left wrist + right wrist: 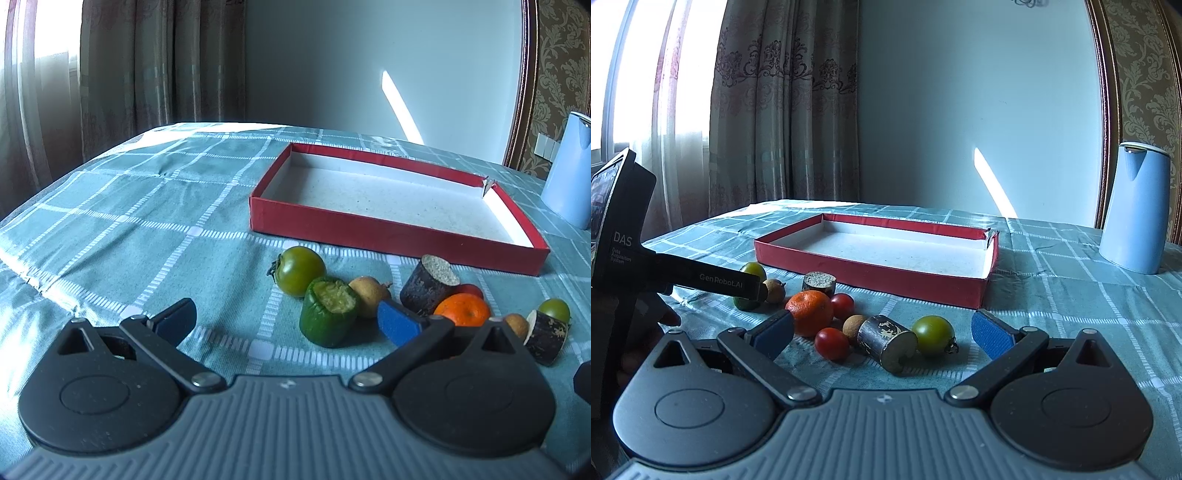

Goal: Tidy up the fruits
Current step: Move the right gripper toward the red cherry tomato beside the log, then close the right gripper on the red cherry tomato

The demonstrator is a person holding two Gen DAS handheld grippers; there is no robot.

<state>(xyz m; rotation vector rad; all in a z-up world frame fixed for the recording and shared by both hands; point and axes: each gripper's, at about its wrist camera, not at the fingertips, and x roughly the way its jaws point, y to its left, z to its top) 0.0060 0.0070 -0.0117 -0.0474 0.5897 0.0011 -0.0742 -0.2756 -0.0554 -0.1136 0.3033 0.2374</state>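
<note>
Daylight from window at left, blown out there. Sun streak on back wall. Room otherwise dim, bluish cast. Heavy fisheye bending and dark vignette at corners; centre sharp.

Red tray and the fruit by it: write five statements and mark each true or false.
1. The red tray holds no fruit. True.
2. The orange lies inside the tray. False: it lies on the checked cloth in front of the tray.
3. Both grippers are open and hold nothing. True: the left gripper and the right gripper both have their jaws spread.
4. The blue jug lies on its side. False: it stands upright to the right of the tray.
5. Two red tomatoes lie near the orange. True: one behind, one in front.
</note>
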